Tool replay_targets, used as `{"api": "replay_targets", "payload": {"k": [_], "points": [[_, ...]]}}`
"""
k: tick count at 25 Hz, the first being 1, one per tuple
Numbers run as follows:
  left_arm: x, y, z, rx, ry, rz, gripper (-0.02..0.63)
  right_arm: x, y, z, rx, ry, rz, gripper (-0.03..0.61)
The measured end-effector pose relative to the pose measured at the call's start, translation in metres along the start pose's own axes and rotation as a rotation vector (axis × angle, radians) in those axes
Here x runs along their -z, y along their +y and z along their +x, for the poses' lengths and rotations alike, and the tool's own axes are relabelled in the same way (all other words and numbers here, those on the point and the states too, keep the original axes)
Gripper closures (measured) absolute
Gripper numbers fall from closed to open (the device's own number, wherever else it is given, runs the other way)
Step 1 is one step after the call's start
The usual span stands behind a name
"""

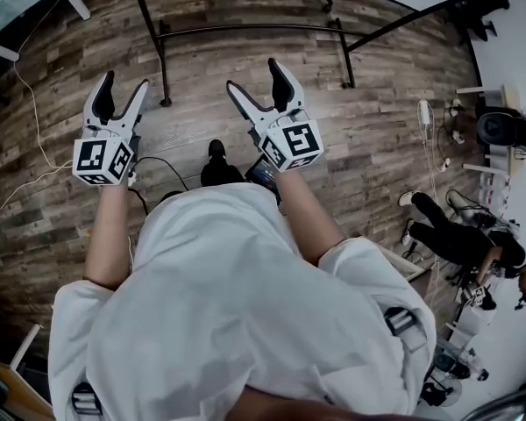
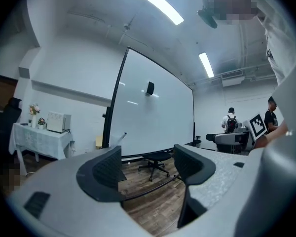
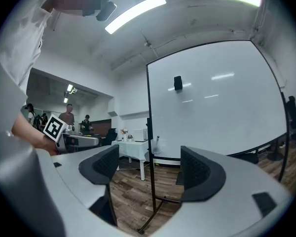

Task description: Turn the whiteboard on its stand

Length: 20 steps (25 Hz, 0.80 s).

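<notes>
- At far left: table [image 2: 39, 137] under a white cloth, with a white appliance [image 2: 55, 122] on top; it stands by the wall on the wood floor [image 1: 53, 103].
- Left gripper [image 1: 124, 82]: held out low over the floor. Jaws spread wide, with nothing between them. It points toward the board and touches nothing.
- Whiteboard [image 2: 153, 117]: large, black-framed, blank. It is upright on its stand [image 1: 245, 30], ahead of both grippers and apart from each. The stand's floor bar and feet lie just beyond the jaw tips in the head view.
- Small black item [image 2: 150, 88]: stuck high on the board's face.
- Office chair [image 2: 155, 164]: seen under the board's lower edge, on the far side.
- Right gripper [image 1: 254, 75]: level with the left one and angled slightly inward. Jaws released and empty. One upright post of the stand shows through the gap, beyond the jaws and not touching them.
- Person in dark clothes [image 1: 460, 239]: at far right, well apart from the board, among cables and equipment.
</notes>
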<state>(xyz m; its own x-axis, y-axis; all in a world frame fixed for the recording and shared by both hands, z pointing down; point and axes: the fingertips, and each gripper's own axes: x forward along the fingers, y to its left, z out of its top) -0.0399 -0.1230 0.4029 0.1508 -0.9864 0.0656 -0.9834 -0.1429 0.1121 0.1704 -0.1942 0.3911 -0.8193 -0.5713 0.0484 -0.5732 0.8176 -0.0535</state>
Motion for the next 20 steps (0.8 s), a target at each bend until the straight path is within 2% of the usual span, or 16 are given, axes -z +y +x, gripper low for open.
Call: {"api": "replay_targets", "payload": {"k": [5,11,20], "points": [[-0.016,0.016,0.056,-0.058,-0.028,-0.002,0.298,-0.007,-0.047,0.044,-0.069,-0.001,0.005,0.192],[-0.029,0.030,0.112,-0.090,-0.038,0.006,0.298,-0.009,-0.089,0.095,-0.139,0.001,0.014,0.193],[-0.042,0.081,0.155,-0.111,-0.036,-0.011,0.298,-0.022,-0.113,0.168,-0.207,-0.015,0.012,0.193]]}}
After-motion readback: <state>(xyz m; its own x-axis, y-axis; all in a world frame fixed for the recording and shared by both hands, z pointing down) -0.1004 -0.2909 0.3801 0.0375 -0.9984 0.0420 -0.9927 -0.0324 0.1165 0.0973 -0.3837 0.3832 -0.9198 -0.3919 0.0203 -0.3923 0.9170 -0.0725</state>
